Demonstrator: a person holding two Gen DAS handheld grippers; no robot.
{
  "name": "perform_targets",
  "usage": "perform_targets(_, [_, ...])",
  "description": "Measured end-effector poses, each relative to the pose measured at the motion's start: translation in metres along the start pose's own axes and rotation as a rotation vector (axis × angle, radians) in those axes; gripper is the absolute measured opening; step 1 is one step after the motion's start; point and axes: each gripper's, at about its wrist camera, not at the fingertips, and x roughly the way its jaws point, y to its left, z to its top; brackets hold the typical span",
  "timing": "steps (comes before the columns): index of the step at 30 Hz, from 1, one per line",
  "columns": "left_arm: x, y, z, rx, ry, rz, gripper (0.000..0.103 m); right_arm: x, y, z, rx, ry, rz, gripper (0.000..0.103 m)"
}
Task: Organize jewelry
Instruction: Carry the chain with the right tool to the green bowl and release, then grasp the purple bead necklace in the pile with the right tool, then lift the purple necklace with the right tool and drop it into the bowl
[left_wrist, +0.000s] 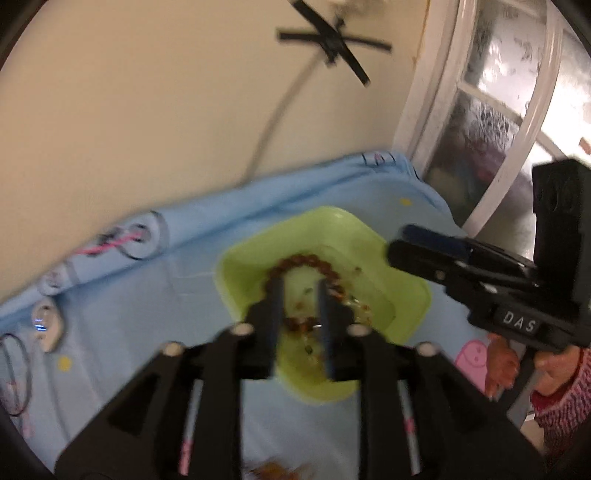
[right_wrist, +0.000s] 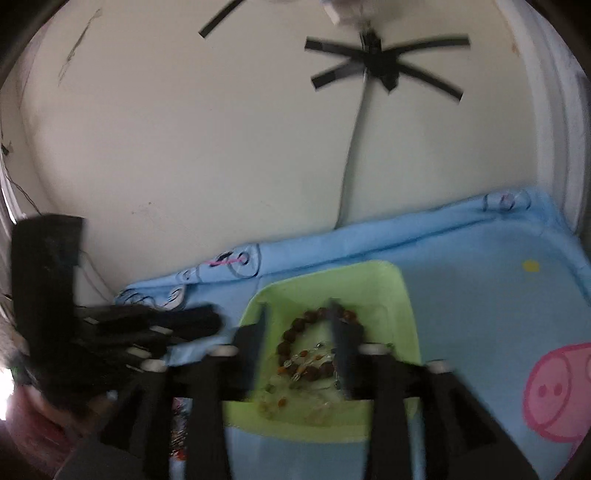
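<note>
Both grippers were over the green tray (left_wrist: 373, 236) at frame centre, on the blue cloth (left_wrist: 147, 295). Left gripper (left_wrist: 301, 291) and right gripper (right_wrist: 301, 325) had jaws parted, nothing clamped. Brown bead bracelet (right_wrist: 291, 332) lay in the tray, tangled with small loose pieces. Risk: the pads snag several pieces together, or the two grippers collide over the tray.

**Plastic, cloth and beads**

A smooth, slightly glossy green plastic tray (left_wrist: 236, 266) holds a bracelet (left_wrist: 306, 262) of rough brown beads. Under it lies soft, matt blue cloth (right_wrist: 480, 295). Both grippers' fingers (left_wrist: 275, 306) look like matt black plastic.
</note>
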Motion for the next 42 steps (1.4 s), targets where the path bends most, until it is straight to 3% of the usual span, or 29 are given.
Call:
perform_targets(1, [-0.012, 0.006, 0.001, -0.007, -0.017, 0.014, 0.042, -0.007, 0.005, 0.001, -0.019, -0.035, -0.021, 0.042])
perform_targets(5, [-0.085, 0.039, -0.007, -0.043, -0.140, 0.045, 0.042, -0.041, 0.030, 0.003, -0.072, -0.103, -0.006, 0.042])
perform_targets(7, [-0.113, 0.052, -0.023, -0.080, -0.185, 0.057, 0.042, -0.059, 0.047, 0.000, -0.094, -0.112, 0.052, 0.042])
perform_targets(9, [-0.136, 0.068, -0.055, -0.131, -0.203, 0.074, 0.042, -0.064, 0.062, -0.005, -0.116, -0.085, 0.124, 0.034])
perform_targets(13, [-0.145, 0.092, -0.120, -0.217, -0.179, 0.129, 0.042, -0.047, 0.095, -0.039, -0.184, 0.065, 0.205, 0.004])
perform_targets(14, [-0.142, 0.103, -0.146, -0.256, -0.149, 0.156, 0.042, -0.039, 0.101, -0.048, -0.193, 0.106, 0.219, 0.001])
perform_targets(19, [-0.126, 0.138, -0.225, -0.445, -0.064, 0.127, 0.042, 0.016, 0.139, -0.107, -0.235, 0.320, 0.266, 0.000])
perform_targets(21, [-0.123, 0.145, -0.247, -0.493, -0.052, 0.111, 0.042, 0.032, 0.160, -0.121, -0.266, 0.360, 0.279, 0.000])
perform_targets(26, [-0.130, 0.138, -0.265, -0.475, -0.072, 0.099, 0.042, 0.068, 0.209, -0.142, -0.430, 0.413, 0.208, 0.000])
perform_targets(30, [-0.143, 0.131, -0.269, -0.435, -0.105, 0.112, 0.042, 0.083, 0.214, -0.150, -0.500, 0.443, 0.160, 0.000])
perform_targets(36, [-0.151, 0.118, -0.261, -0.366, -0.138, 0.102, 0.042, 0.035, 0.212, -0.121, -0.397, 0.340, 0.266, 0.000])
perform_targets(42, [-0.149, 0.081, -0.227, -0.244, -0.168, 0.001, 0.042, -0.008, 0.222, -0.083, -0.352, 0.227, 0.344, 0.000])
